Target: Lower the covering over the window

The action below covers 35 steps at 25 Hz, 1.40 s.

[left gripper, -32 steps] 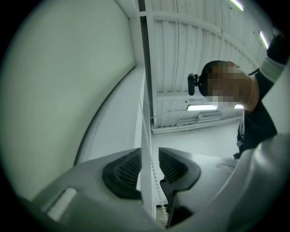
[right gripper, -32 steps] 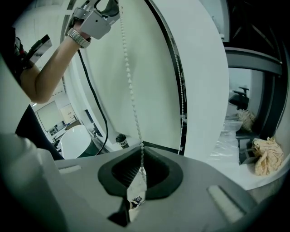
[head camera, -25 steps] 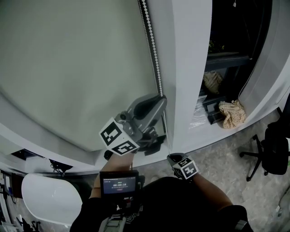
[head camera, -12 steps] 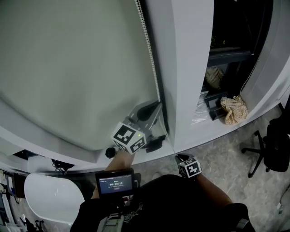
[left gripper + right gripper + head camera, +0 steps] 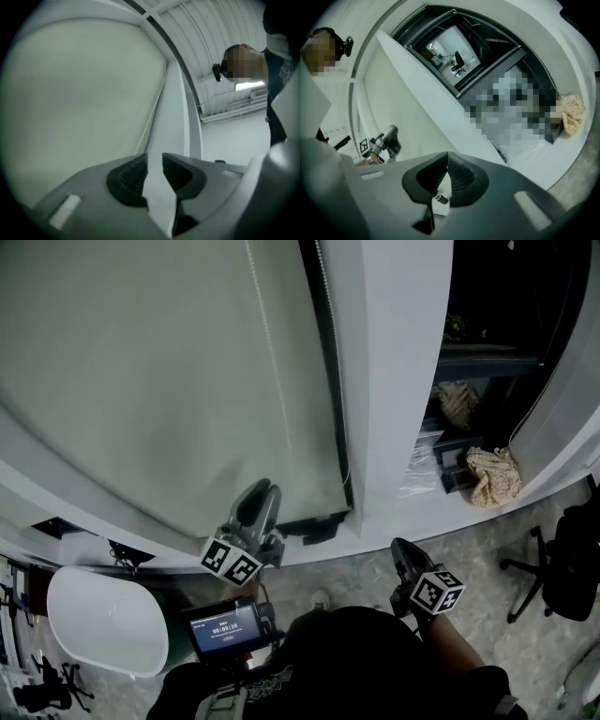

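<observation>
The roller blind (image 5: 141,362) is a plain, pale grey-green sheet, flat and unwrinkled, filling the upper left of the head view, with a dark strip down its right edge. Its long axis runs from the top of the frame down to the lower middle, where its bottom edge ends just above the white sill (image 5: 394,521). The left gripper (image 5: 265,487) points up at that edge; its jaws have just been opening and stand apart, empty. The right gripper (image 5: 401,551), lower right, has its tips pressed together.
</observation>
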Available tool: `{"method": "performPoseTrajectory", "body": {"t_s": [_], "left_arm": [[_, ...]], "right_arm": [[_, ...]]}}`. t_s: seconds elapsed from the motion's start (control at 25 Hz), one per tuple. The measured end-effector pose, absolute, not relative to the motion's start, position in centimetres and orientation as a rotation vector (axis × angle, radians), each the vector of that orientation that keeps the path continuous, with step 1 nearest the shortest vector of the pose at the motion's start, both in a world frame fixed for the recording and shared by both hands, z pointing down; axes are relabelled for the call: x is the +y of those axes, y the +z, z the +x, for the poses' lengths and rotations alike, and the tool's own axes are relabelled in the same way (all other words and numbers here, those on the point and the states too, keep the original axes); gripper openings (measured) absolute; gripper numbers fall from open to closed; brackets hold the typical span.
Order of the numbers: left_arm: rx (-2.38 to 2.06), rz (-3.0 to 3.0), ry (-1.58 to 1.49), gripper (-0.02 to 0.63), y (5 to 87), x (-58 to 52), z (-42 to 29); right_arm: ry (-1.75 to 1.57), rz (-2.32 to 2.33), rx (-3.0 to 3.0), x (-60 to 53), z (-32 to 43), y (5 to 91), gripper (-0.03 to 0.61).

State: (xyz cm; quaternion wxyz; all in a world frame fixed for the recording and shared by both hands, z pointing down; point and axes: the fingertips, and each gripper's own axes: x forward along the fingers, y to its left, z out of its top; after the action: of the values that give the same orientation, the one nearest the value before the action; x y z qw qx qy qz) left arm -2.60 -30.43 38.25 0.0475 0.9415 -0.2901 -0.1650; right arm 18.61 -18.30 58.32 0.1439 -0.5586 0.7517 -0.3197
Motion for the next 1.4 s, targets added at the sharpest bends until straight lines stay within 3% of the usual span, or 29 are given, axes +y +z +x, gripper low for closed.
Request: {"method": "performPoseTrajectory", "body": {"t_s": [0.12,0.36,0.52,0.72,1.16,1.4], "left_arm": [[-0.928,2.845,-0.302,0.084,43.7,-25.6,-3.8],[-0.697,2.684,-0.046,0.002,52.0,-12.3,-0.3],[-0.599,2.581,-0.030,0.000,52.4,-6.1,-0.4],[-0.566,2.531,-0.073,0.000,51.2,-2.1,-3.1],[-0.384,2.573,0.043,0.000,54.7,9.0,-14.5],[-0.302,2.594,0.003,-0.002,54.0,13.6,-16.9]], "right_arm": [[-0.883,-1.453,2.335,-17.4,15.9,56.2,0.008],[-0.913,-0.987,2.575,-15.1,7.6,52.1,0.008],[-0.929,-0.530,2.664,-11.2,-0.2,49.3,0.008],[-1.058,-0.281,2.655,-6.5,-7.0,49.4,0.008],[-0.963,-0.693,2.663,3.7,-18.2,51.6,0.008],[-0.979,-0.861,2.628,8.3,-20.2,51.3,0.008]]}}
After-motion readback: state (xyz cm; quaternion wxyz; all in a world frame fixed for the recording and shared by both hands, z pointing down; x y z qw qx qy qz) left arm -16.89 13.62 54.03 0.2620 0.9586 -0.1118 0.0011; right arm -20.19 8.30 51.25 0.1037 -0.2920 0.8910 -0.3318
